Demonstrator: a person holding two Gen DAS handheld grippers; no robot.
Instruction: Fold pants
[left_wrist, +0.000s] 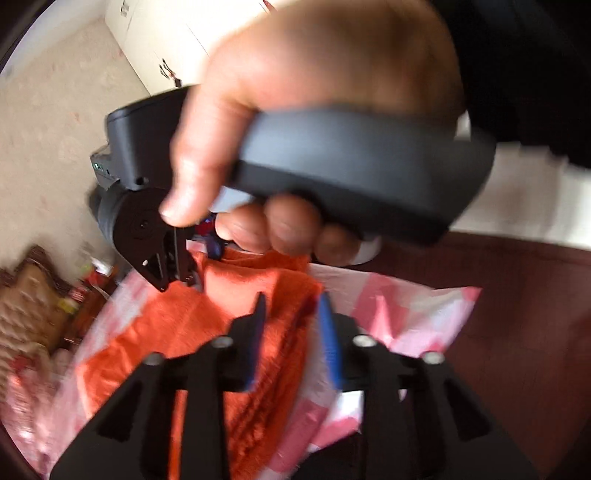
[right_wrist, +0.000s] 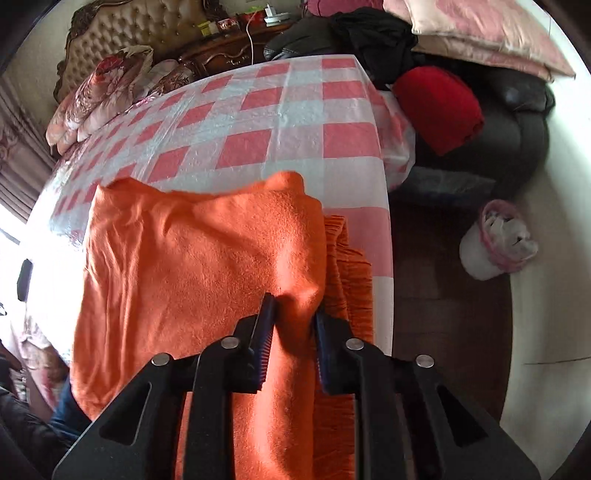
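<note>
Orange fleece pants (right_wrist: 192, 258) lie partly folded on a pink-and-white checked tablecloth (right_wrist: 295, 122), with a ribbed edge (right_wrist: 347, 280) showing at the right. My right gripper (right_wrist: 293, 314) points steeply down at them, and a raised ridge of the cloth fills the gap between its blue pads, touching both. In the left wrist view the pants (left_wrist: 184, 325) run under my left gripper (left_wrist: 291, 314). Its jaws stand apart over the cloth without pressing on it. A hand (left_wrist: 295, 110) holds the right gripper's handle just ahead, and that gripper's tip (left_wrist: 166, 269) is down on the cloth.
The table's right edge (right_wrist: 386, 221) drops to a dark floor. Beyond it stand a dark sofa (right_wrist: 517, 140) with a red cushion (right_wrist: 439, 110) and black clothes, and a white bin (right_wrist: 495, 243). A tufted headboard (right_wrist: 140, 33) and pillows lie at the far left.
</note>
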